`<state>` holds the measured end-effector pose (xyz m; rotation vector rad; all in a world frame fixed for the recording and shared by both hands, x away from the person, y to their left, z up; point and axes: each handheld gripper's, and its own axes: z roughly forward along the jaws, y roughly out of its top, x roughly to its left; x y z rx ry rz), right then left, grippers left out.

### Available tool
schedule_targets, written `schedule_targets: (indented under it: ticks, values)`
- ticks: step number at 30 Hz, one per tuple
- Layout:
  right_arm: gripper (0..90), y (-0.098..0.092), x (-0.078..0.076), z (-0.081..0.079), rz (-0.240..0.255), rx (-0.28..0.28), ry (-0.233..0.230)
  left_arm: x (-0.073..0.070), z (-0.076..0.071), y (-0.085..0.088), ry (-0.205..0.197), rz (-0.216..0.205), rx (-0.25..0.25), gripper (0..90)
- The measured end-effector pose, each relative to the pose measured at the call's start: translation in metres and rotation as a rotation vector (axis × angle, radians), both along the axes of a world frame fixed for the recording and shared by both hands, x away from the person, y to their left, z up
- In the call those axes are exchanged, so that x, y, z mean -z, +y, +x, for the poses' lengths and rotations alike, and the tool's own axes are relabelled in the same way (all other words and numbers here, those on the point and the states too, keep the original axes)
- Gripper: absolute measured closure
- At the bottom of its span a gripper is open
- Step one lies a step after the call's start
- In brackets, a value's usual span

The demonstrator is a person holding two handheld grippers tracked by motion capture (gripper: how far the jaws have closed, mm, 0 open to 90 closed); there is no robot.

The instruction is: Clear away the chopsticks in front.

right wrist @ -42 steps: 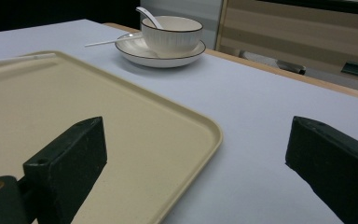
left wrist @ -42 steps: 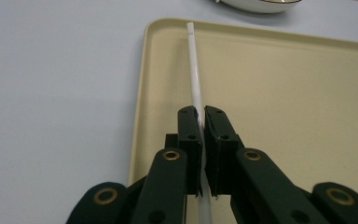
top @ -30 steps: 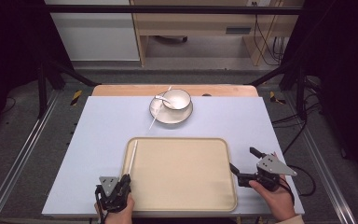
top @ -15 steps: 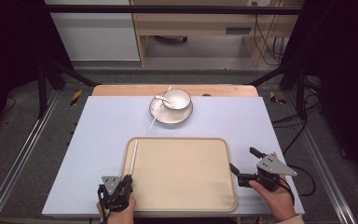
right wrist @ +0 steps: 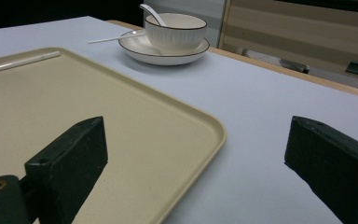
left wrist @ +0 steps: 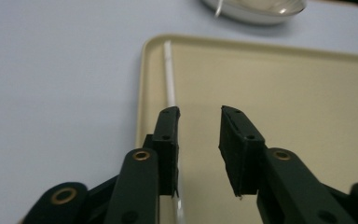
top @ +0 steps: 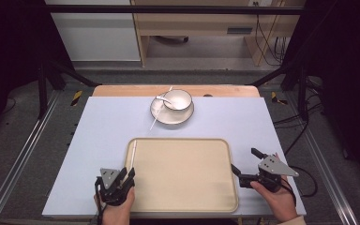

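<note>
Chopstick [top: 133, 152] is the slim white piece I am working with, and it lies inside the tray along its left rim, running away from me.

Going from biggest down: the pale blue table [top: 98, 140] carries everything. On it, just in front of me, sits the beige tray [top: 183, 173], wide and shallow with rounded corners. Beyond the tray's far edge, well apart from it, stands a plate [top: 172, 115] with a dark-rimmed bowl [top: 178, 99] on it; a white spoon [top: 161, 99] leans in the bowl, and a second white stick [top: 161, 108] lies slanted across the plate's left side and onto the table.

My left gripper [top: 130, 174] hovers over the tray's near-left corner. Its jaws have just been opening and now stand parted with a clear gap; in the left gripper view the chopstick [left wrist: 169, 79] passes beside and under the left-hand jaw, outside the gap, so I grip nothing.

My right gripper [top: 244, 161] sits at the tray's right edge, jaws spread wide, one over the tray [right wrist: 121, 116] and one over the table, with nothing held.
</note>
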<state>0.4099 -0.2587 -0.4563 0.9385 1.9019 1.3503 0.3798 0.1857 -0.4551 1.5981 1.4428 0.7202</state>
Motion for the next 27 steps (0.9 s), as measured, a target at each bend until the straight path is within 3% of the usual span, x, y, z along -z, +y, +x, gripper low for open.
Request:
schedule_targets:
  ticks: [2, 3, 5, 6, 8, 9, 11, 12, 17, 22, 26, 27]
  values:
    - [5.6, 0.000, 0.000, 0.000, -0.002, 0.001, 0.001, -0.007, 0.005, -0.001, -0.007, 0.018, 0.022, 60.3]
    - [5.4, 0.000, 0.000, 0.000, -0.003, 0.002, 0.000, -0.021, 0.017, -0.004, -0.014, 0.019, 0.066, 58.5]
    - [5.3, 0.000, 0.000, 0.000, -0.005, 0.002, -0.002, -0.029, 0.028, -0.006, -0.004, 0.054, 0.104, 54.6]
    - [5.3, 0.000, 0.000, 0.000, -0.005, 0.002, -0.002, -0.029, 0.028, -0.006, -0.004, 0.054, 0.104, 53.5]
    - [5.1, -0.001, 0.000, 0.000, -0.008, 0.004, 0.000, -0.038, 0.048, -0.009, -0.004, 0.069, 0.145, 50.3]
    - [5.1, -0.001, 0.000, 0.000, -0.008, 0.004, 0.000, -0.038, 0.048, -0.009, -0.004, 0.069, 0.145, 48.3]
    - [5.0, -0.002, 0.000, 0.000, -0.012, 0.005, 0.000, -0.043, 0.063, -0.013, -0.003, 0.113, 0.184, 45.1]
    - [5.0, -0.002, 0.000, 0.000, -0.014, 0.006, 0.000, -0.046, 0.075, -0.014, -0.009, 0.115, 0.204, 43.8]
    - [4.5, -0.001, 0.000, 0.000, -0.023, 0.003, -0.009, -0.048, 0.111, -0.018, 0.000, 0.130, 0.258, 34.1]
    - [4.2, -0.002, 0.000, 0.000, -0.030, 0.005, -0.012, -0.046, 0.143, -0.026, 0.004, 0.231, 0.338, 24.6]
    - [4.2, -0.002, 0.000, 0.001, -0.029, 0.003, -0.012, -0.047, 0.160, -0.030, -0.002, 0.235, 0.374, 18.8]
    - [4.2, -0.001, 0.000, 0.000, -0.030, 0.002, -0.013, -0.049, 0.171, -0.032, -0.008, 0.229, 0.395, 16.9]
